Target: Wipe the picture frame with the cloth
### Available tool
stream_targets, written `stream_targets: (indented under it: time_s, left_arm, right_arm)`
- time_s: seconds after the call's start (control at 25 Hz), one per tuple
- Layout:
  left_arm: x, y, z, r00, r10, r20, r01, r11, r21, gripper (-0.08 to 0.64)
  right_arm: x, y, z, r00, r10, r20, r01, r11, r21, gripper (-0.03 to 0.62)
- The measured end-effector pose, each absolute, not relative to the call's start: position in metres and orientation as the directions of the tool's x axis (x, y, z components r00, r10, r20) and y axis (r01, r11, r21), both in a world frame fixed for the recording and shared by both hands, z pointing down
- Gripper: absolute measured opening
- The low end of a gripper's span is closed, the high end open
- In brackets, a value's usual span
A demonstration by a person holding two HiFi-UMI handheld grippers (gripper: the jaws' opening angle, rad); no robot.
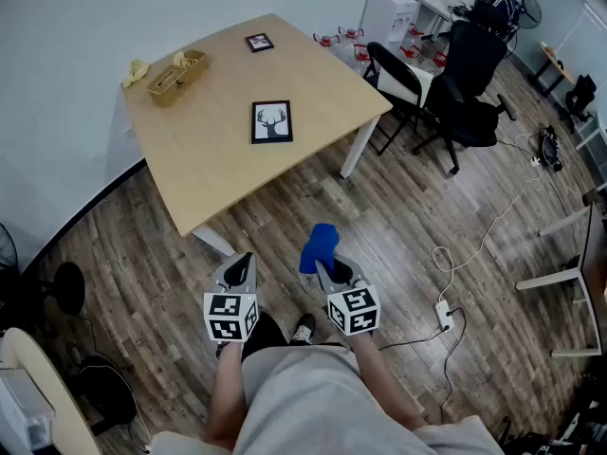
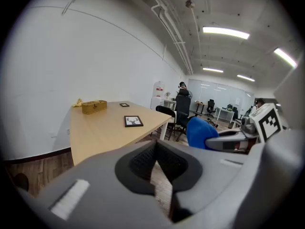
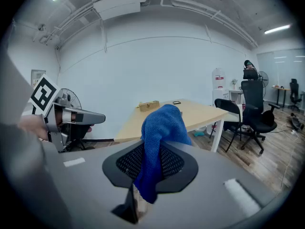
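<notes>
A black picture frame point(image 1: 271, 121) with a deer print lies flat on the wooden table point(image 1: 218, 150), near its front right part; it also shows small in the left gripper view as the frame point(image 2: 133, 121). A smaller frame point(image 1: 259, 42) lies at the table's far edge. My right gripper point(image 1: 322, 265) is shut on a blue cloth point(image 1: 320, 245), which sticks up from its jaws as the cloth point(image 3: 159, 147). My left gripper point(image 1: 242, 266) is shut and holds nothing. Both grippers hang over the floor, short of the table.
A woven tray point(image 1: 177, 75) and a yellow rag point(image 1: 135, 69) sit at the table's far left. Black chairs point(image 1: 403, 88) stand right of the table. A cable and power strip point(image 1: 444, 313) lie on the wood floor. A fan point(image 1: 66, 287) stands at left.
</notes>
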State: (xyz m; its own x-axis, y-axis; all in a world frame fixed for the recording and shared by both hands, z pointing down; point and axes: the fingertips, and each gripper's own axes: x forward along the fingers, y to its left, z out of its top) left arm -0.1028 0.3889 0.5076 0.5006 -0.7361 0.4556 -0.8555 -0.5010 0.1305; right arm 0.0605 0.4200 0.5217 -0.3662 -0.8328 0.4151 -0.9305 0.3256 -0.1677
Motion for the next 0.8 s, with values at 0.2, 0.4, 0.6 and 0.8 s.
stream_targets:
  time_s: [0.2,0.4,0.6,0.8]
  left_arm:
    - [-0.102,0.392,0.508,0.502,-0.736,0.454,-0.854,-0.503,0.129,0.052]
    - [-0.101,0.400,0.504,0.523,-0.718,0.459,-0.842,-0.519,0.148,0.052]
    - [-0.107,0.405,0.501,0.520,-0.711,0.473,-0.842,-0.521,0.142,0.052]
    - [-0.114,0.406,0.508,0.514,-0.705,0.488,-0.845,-0.514,0.149,0.051]
  right_arm:
    - [0.059,0.421,0.522,-0.372,-0.832,0.411,-0.928,0.332,-0.169,0.057]
    - [0.059,0.426,0.522,-0.380,-0.827,0.415,-0.925,0.332,-0.185,0.057]
    - [0.064,0.427,0.516,-0.377,-0.845,0.380,-0.926,0.326,-0.193,0.055]
    - [0.063,0.426,0.519,-0.396,-0.846,0.358,-0.915,0.330,-0.233,0.055]
